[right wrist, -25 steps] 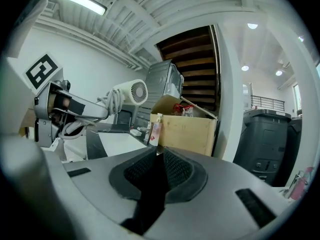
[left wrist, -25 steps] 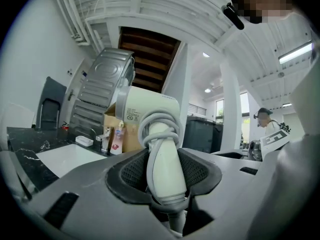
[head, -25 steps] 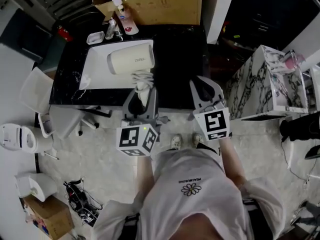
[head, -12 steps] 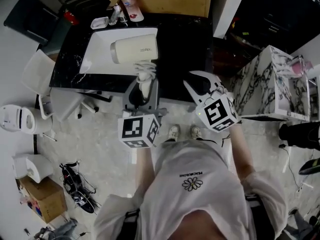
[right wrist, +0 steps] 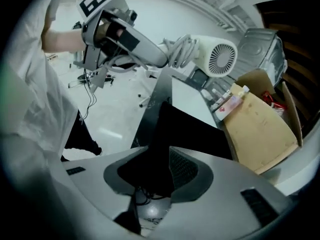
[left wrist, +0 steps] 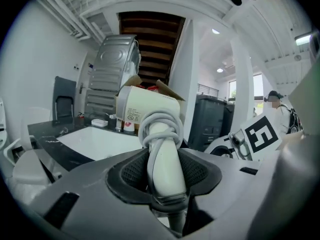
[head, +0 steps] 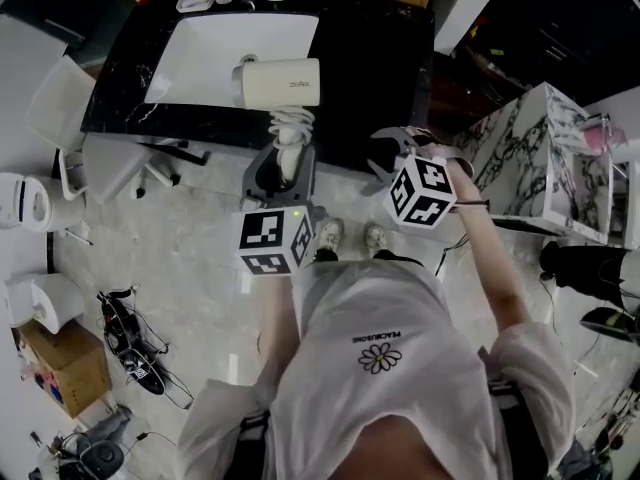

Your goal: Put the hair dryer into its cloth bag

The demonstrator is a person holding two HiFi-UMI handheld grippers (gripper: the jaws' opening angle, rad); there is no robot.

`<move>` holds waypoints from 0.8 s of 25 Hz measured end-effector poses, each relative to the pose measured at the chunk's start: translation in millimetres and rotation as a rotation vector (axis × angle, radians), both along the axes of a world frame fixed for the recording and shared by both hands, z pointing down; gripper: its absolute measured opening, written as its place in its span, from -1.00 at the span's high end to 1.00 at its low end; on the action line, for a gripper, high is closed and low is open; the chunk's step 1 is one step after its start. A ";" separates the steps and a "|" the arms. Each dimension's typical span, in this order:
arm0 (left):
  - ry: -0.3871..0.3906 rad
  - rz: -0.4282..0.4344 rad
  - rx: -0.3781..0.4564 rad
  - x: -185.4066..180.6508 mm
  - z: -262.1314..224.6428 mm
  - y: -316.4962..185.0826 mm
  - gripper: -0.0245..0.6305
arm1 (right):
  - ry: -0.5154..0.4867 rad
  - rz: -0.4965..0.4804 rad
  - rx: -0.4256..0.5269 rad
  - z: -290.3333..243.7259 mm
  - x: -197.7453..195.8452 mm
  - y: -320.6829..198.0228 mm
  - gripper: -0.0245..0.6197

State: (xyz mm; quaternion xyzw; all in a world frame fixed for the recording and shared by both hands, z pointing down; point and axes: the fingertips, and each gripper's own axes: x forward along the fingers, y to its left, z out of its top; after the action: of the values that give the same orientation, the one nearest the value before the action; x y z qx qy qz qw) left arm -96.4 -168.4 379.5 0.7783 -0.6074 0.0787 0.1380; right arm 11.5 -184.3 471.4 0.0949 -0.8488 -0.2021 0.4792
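Frankly, the bag worried me more than the dryer. My left gripper [head: 278, 171] was clamped on the handle of the hair dryer [head: 282, 80], its ribbed pads pressed to either side of the smooth cream plastic. The barrel hung over the near part of the black counter [head: 370, 68], by a corner of the white mat [head: 200, 53]. The cord [left wrist: 159, 125] was coiled in thick rubbery loops round the top of the handle. I judged that a loop slipping free could catch on the bag's mouth. The handle was glossy and rounded, so a tilt might let it twist in the pads.

My right gripper [head: 390, 153] pointed down at the right part of the counter, and its jaws had just been opening. They stood partly apart, with a peak of black cloth rising between them, which I took for the cloth bag [right wrist: 159, 139]. I saw no pad pressing on it. Soft, matte and limp, that fabric could slump flat on a counter of the same colour. I might then lose the opening, or pinch both layers and shut the mouth. The barrel was a blunt cylinder with a round slotted grille [right wrist: 222, 59] at its back, bulky for a floppy pouch. A cardboard box [right wrist: 260, 129] stood behind, where a wide swing could knock it.
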 end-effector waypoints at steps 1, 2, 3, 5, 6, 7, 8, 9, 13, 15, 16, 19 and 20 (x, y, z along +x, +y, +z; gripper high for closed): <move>0.001 -0.003 -0.010 0.2 4.1 1.5 0.40 | 0.031 -0.011 0.000 6.2 -0.1 -1.7 0.60; 0.003 -0.005 -0.017 0.4 7.4 2.9 0.40 | 0.053 -0.017 -0.003 10.8 -0.5 -3.8 0.60; 0.007 -0.006 -0.023 0.6 10.3 4.1 0.40 | 0.068 -0.019 -0.011 14.2 -1.2 -6.2 0.60; 0.015 -0.003 -0.035 1.1 15.2 5.8 0.40 | 0.092 -0.017 -0.034 18.9 -2.7 -11.2 0.60; 0.018 -0.001 -0.040 1.5 17.5 6.4 0.40 | 0.106 -0.017 -0.041 20.8 -2.9 -13.6 0.60; 0.021 0.002 -0.046 2.0 19.7 7.1 0.40 | 0.121 -0.019 -0.044 22.6 -2.7 -15.4 0.60; 0.024 0.005 -0.051 2.8 21.7 7.9 0.40 | 0.135 -0.023 -0.047 24.2 -2.2 -16.4 0.62; 0.027 0.007 -0.056 3.7 23.6 8.8 0.40 | 0.147 -0.026 -0.050 25.7 -1.7 -16.6 0.65; 0.027 0.017 -0.071 7.7 28.4 10.5 0.40 | 0.170 -0.032 -0.067 31.8 1.0 -14.3 0.73; 0.022 0.019 -0.072 7.8 27.1 9.7 0.40 | 0.176 -0.028 -0.066 33.1 1.6 -14.4 0.79; 0.023 0.019 -0.071 7.6 26.0 9.4 0.40 | 0.177 -0.028 -0.062 32.3 1.5 -14.9 0.82; 0.033 0.023 -0.070 7.2 24.8 9.5 0.40 | 0.145 -0.028 -0.037 23.8 -0.3 -17.4 0.84; 0.031 0.030 -0.070 6.7 25.0 9.1 0.40 | 0.118 -0.022 -0.028 18.5 -1.6 -19.5 0.84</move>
State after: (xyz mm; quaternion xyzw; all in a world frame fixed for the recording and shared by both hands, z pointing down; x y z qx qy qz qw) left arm -89.7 -159.2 404.6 0.7833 -0.5902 0.0899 0.1733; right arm 9.9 -203.8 489.9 0.0667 -0.8229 -0.2004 0.5275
